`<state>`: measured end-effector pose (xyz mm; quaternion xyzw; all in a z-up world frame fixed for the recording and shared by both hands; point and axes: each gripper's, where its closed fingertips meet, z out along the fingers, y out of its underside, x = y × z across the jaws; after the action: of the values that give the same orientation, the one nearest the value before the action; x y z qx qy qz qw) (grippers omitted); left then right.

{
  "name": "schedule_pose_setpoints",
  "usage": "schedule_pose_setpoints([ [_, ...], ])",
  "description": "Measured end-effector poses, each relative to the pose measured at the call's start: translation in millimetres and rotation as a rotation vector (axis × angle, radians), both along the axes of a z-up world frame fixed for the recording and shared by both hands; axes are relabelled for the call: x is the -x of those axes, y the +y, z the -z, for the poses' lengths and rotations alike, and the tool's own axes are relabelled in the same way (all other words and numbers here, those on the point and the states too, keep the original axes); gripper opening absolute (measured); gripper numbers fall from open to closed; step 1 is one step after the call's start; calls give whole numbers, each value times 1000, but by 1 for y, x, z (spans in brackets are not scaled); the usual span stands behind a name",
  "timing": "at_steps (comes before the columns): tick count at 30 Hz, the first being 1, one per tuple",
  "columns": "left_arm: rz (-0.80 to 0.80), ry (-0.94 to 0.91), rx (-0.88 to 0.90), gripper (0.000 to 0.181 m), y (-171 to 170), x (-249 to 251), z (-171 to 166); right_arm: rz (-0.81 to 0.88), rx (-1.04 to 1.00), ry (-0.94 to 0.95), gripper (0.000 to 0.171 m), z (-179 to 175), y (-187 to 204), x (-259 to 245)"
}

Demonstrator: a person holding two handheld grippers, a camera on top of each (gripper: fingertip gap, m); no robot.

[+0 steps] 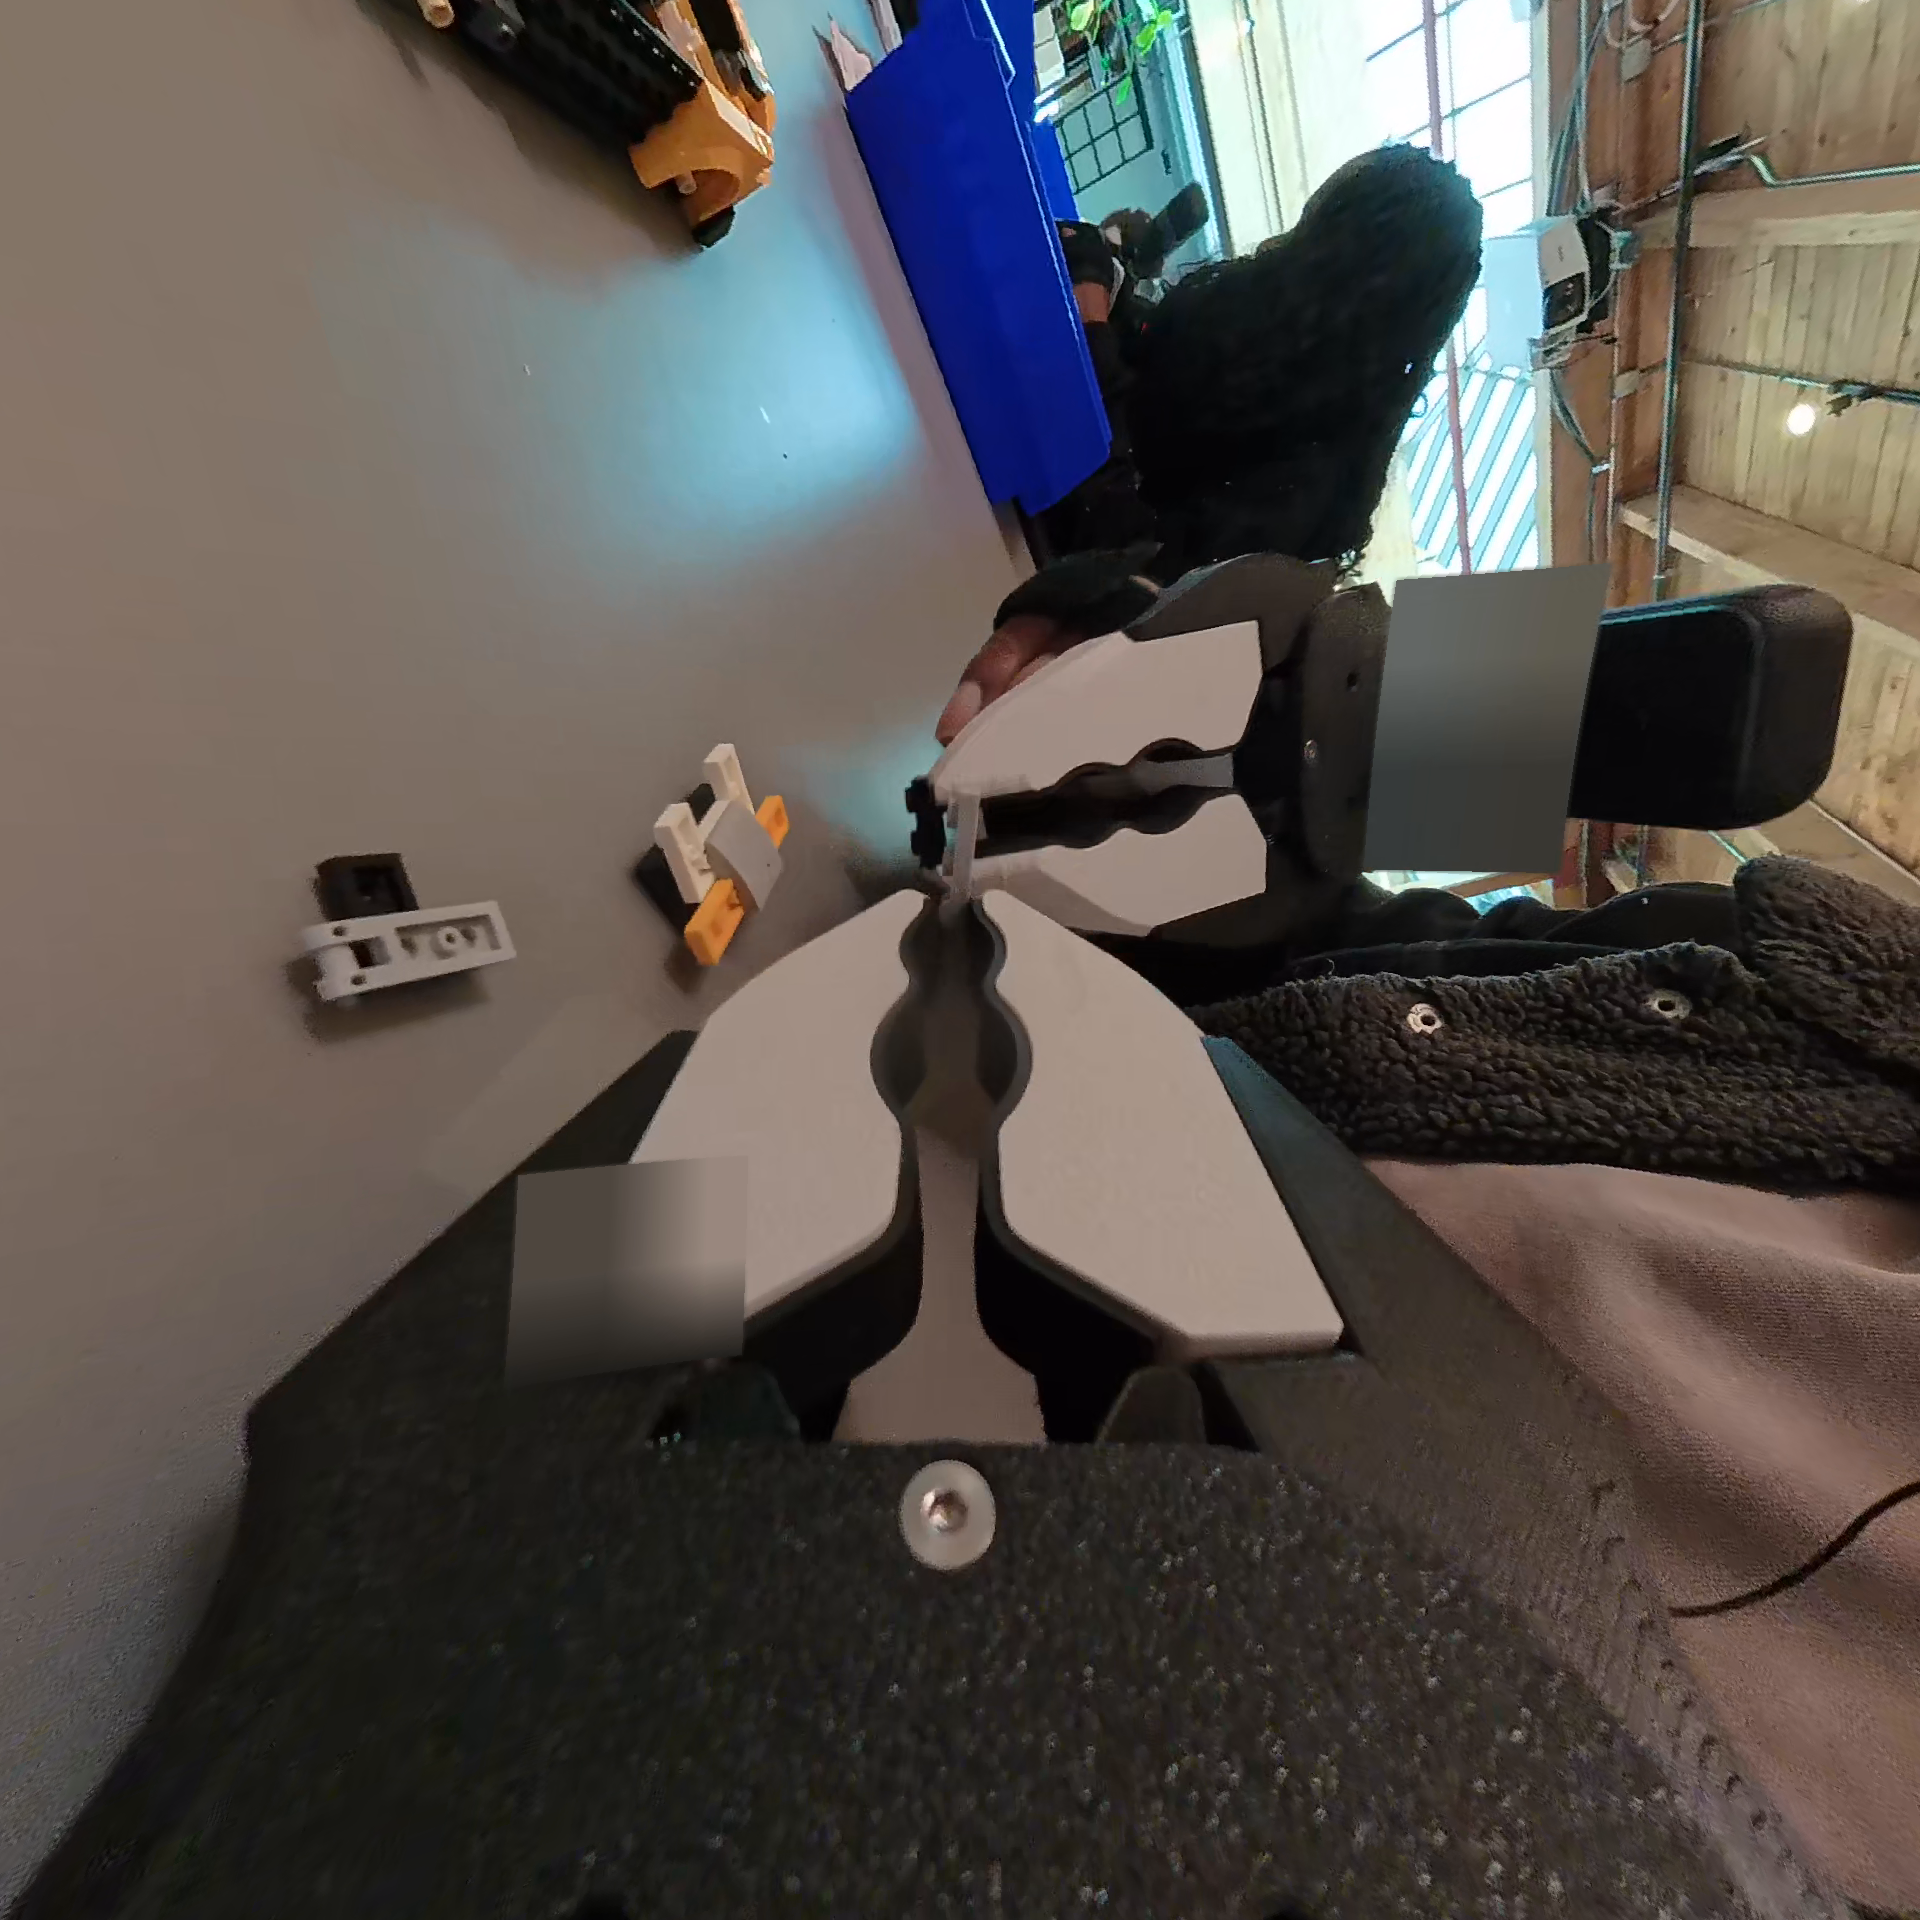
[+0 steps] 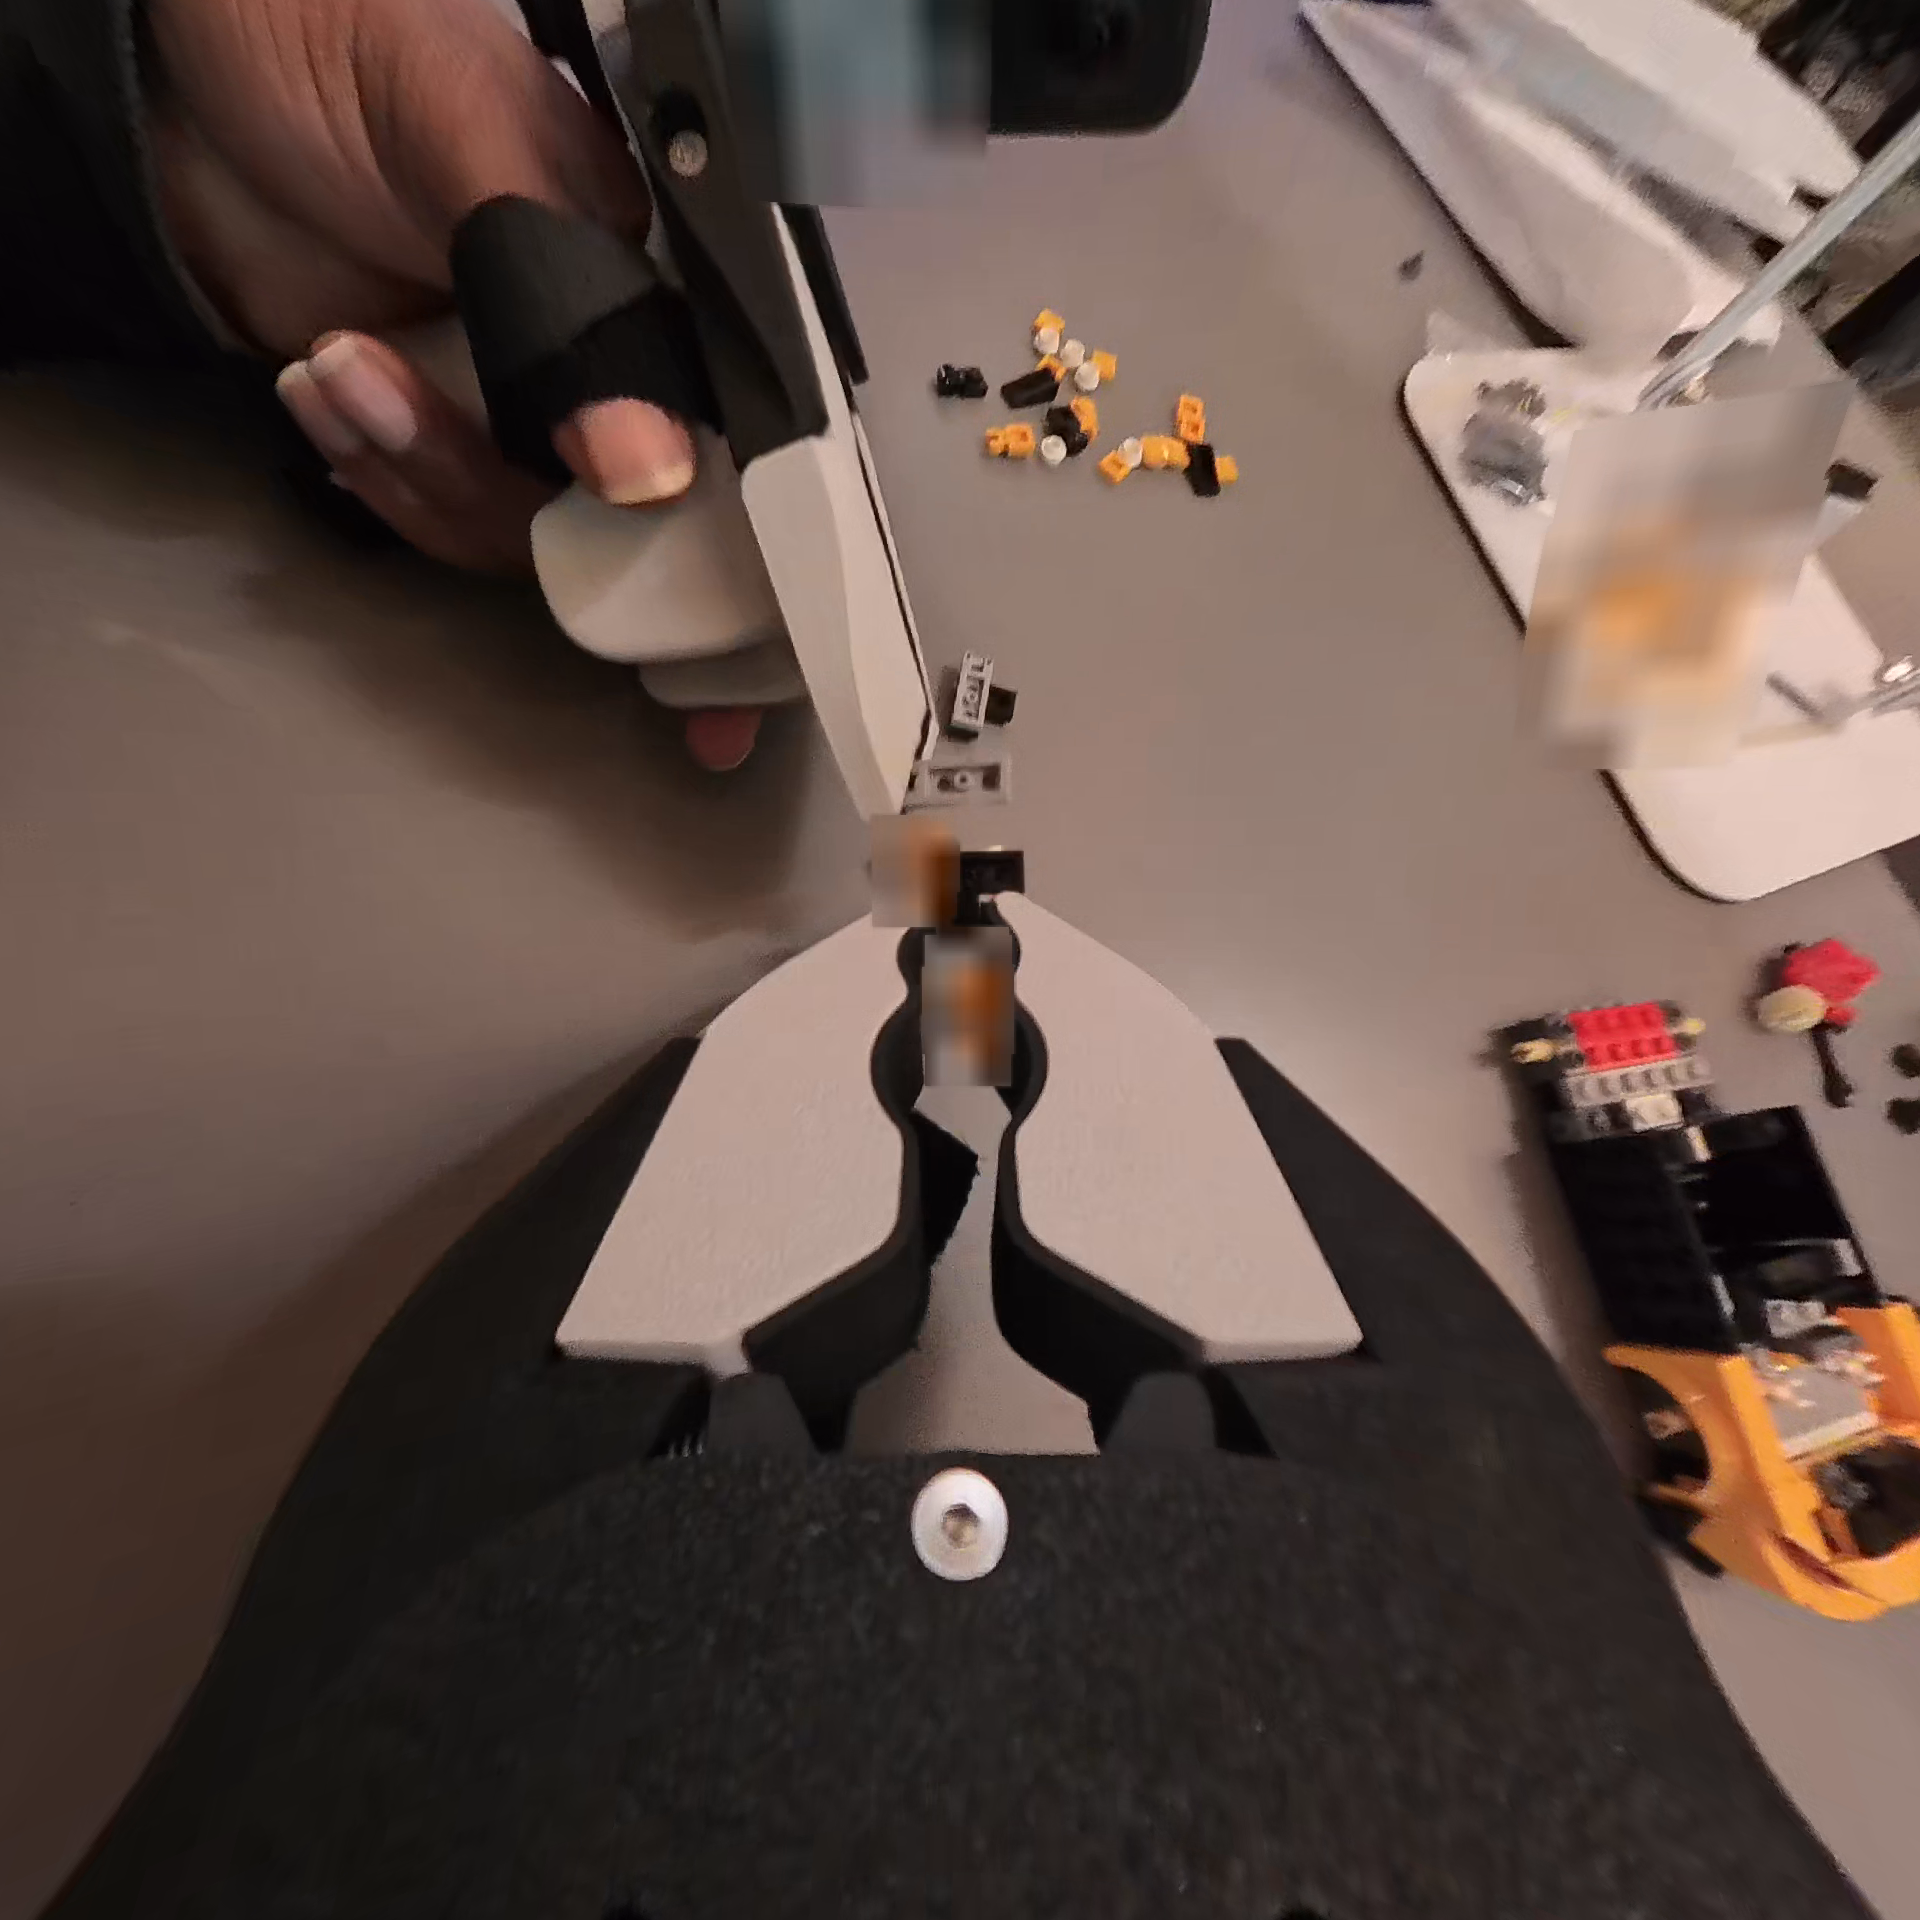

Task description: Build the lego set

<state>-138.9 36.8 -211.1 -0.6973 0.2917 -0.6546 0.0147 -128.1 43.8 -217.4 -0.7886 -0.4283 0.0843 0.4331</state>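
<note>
My left gripper (image 1: 951, 902) is shut on a thin light grey plate (image 1: 968, 847) held on edge above the grey table (image 1: 416, 520). My right gripper (image 1: 940, 826) comes in from the right, shut on a small black piece (image 1: 921, 821) that touches the plate. In the right wrist view my right gripper (image 2: 961, 920) holds the black piece (image 2: 992, 871), partly hidden by blur. The left gripper (image 2: 914, 795) reaches down from above, held by a hand (image 2: 364, 260). The half-built orange and black car (image 2: 1714, 1299) lies at the right; it also shows in the left wrist view (image 1: 644, 94).
A small white, grey and orange sub-assembly (image 1: 717, 852) and a grey hinge plate with a black piece (image 1: 405, 935) lie on the table. Several loose orange, black and white bits (image 2: 1101, 405), red pieces (image 2: 1829, 977), a white tray (image 2: 1683, 831), a blue bin (image 1: 966, 260) and a seated person (image 1: 1299, 364) are around. My two grippers' fingertips are within a few centimetres of each other.
</note>
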Motion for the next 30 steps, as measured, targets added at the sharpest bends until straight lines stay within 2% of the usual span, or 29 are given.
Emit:
schedule_pose_setpoints([
  [17, 14, -41, 51, 6, -6, -2, -8, -69, -170, -67, 8, -13, 1, 12],
  [30, -2, -36, 74, 11, -2, -1, -8, -46, -40, 75, 8, -5, 1, 7],
])
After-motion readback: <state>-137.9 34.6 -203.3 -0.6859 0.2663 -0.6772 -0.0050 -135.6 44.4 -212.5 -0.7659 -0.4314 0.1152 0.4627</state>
